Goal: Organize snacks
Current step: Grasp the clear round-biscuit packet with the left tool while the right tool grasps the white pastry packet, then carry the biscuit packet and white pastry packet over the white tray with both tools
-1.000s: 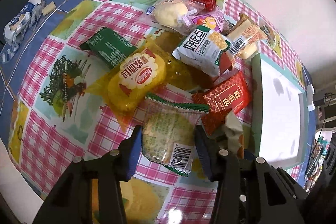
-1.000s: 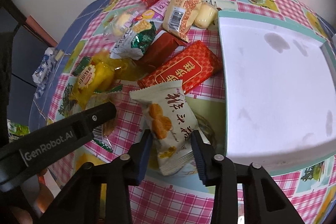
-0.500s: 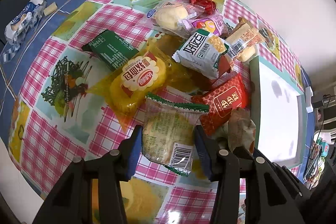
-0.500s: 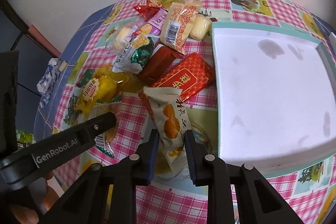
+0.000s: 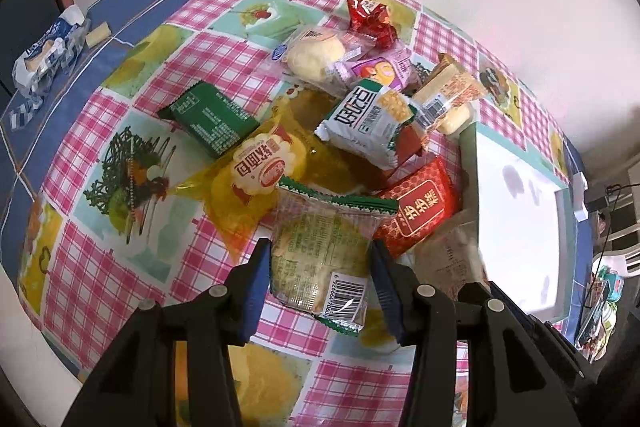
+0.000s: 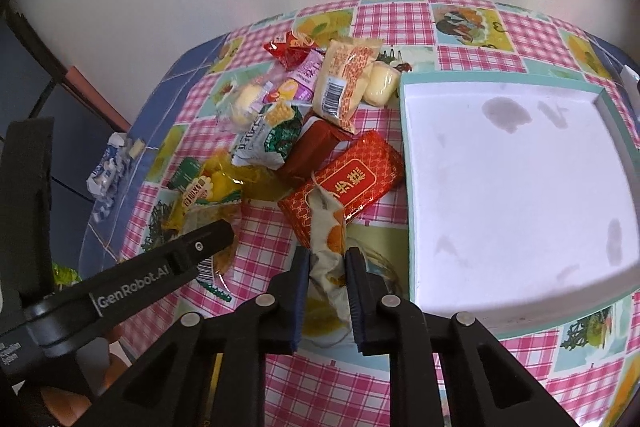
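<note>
A worktop (image 5: 132, 99) covered in a pink checked cloth with fruit pictures holds a loose pile of wrapped snacks.

In the left wrist view, the left hand-held gripper (image 5: 320, 279) sits at 6 o'clock, its blue pads pressed against both sides of a clear cake packet (image 5: 320, 259) with a green zigzag edge and a barcode. At 12 o'clock from this packet lie a yellow bread bag (image 5: 256, 179), a dark green packet (image 5: 208, 119), a white and green cracker packet (image 5: 368, 127) and a red packet (image 5: 420, 211) with gold lettering. A white tray (image 5: 520, 219) with a pale green rim sits at 3 o'clock, with nothing in it.

In the right wrist view, the right hand-held gripper (image 6: 328, 291) has just been closing; its jaws are now pinched tightly on a cream snack packet (image 6: 330, 231) printed with orange pieces, crumpling its lower end. The red packet lies just behind it at 12 o'clock. The white tray fills the area at 2 o'clock. The left hand-held gripper's black arm reaches in from 9 o'clock.
</note>
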